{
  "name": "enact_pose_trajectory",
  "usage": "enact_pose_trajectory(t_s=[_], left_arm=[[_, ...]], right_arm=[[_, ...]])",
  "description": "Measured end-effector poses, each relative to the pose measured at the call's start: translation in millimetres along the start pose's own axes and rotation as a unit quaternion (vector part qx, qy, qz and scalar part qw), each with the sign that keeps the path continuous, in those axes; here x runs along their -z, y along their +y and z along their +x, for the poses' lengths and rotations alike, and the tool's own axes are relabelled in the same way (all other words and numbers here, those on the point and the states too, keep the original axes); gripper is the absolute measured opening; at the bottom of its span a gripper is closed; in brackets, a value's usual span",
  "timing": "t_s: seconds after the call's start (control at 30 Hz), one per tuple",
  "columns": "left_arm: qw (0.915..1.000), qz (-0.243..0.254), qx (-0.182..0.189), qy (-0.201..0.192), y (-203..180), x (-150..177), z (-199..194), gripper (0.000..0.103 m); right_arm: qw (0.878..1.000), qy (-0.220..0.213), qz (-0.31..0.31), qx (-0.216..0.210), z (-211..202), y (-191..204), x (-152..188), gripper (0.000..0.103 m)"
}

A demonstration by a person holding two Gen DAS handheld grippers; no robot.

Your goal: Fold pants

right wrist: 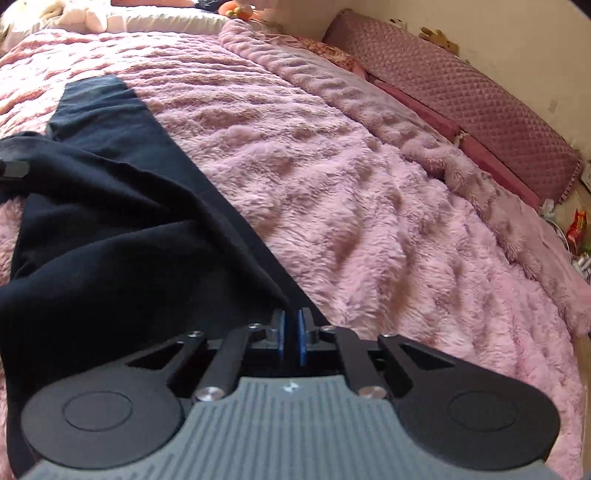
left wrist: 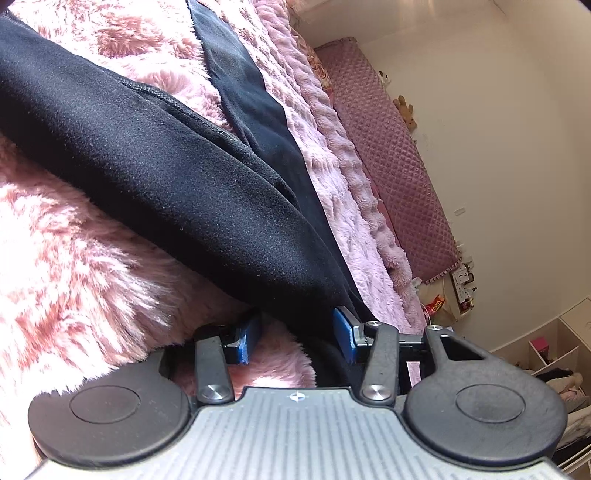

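Black pants (left wrist: 155,166) lie stretched across a fluffy pink blanket (left wrist: 66,258) on a bed. A thick bunch of the fabric narrows into my left gripper (left wrist: 297,332). Its blue pads (left wrist: 249,338) stand wide apart on either side of the bunch, and the cloth hides their tips. In the right wrist view the pants (right wrist: 110,221) rise in folds from the blanket (right wrist: 351,203) toward my right gripper (right wrist: 291,332). That gripper is shut on a thin edge of the black cloth, with the pads almost touching.
A quilted mauve cushion (right wrist: 480,110) runs along the wall at the far side of the bed, with a small teddy bear (left wrist: 406,110) above it. A red snack bag (right wrist: 576,225) and clutter lie beside the bed. Plush toys (right wrist: 88,18) sit at the far end.
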State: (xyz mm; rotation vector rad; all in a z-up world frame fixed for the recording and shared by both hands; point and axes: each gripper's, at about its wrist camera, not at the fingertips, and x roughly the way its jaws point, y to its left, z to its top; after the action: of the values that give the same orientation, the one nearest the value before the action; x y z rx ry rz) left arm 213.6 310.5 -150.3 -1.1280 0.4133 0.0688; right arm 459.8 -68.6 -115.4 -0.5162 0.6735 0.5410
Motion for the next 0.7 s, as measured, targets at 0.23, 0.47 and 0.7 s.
enact_pose_trajectory(t_s=[0.23,0.47,0.7], left_arm=[[0.9995,-0.028,0.008,-0.009,4.5,-7.5,-9.3,0.053],[0.9995,-0.033,-0.004,0.000,-2.0,-17.0,-27.4,0.055],[0.9969,0.058,-0.030,0.043,-13.4,-65.0,-61.7,0.062]], right_arm=[[0.982,-0.017,0.167,0.088,12.9,-38.0,-3.6,0.001],[0.988,-0.092,0.122,0.027,-33.6,-0.6,-41.9,0.007],[0.963,-0.138,-0.148,-0.178,-56.4,130.3,-128.9,0.008]])
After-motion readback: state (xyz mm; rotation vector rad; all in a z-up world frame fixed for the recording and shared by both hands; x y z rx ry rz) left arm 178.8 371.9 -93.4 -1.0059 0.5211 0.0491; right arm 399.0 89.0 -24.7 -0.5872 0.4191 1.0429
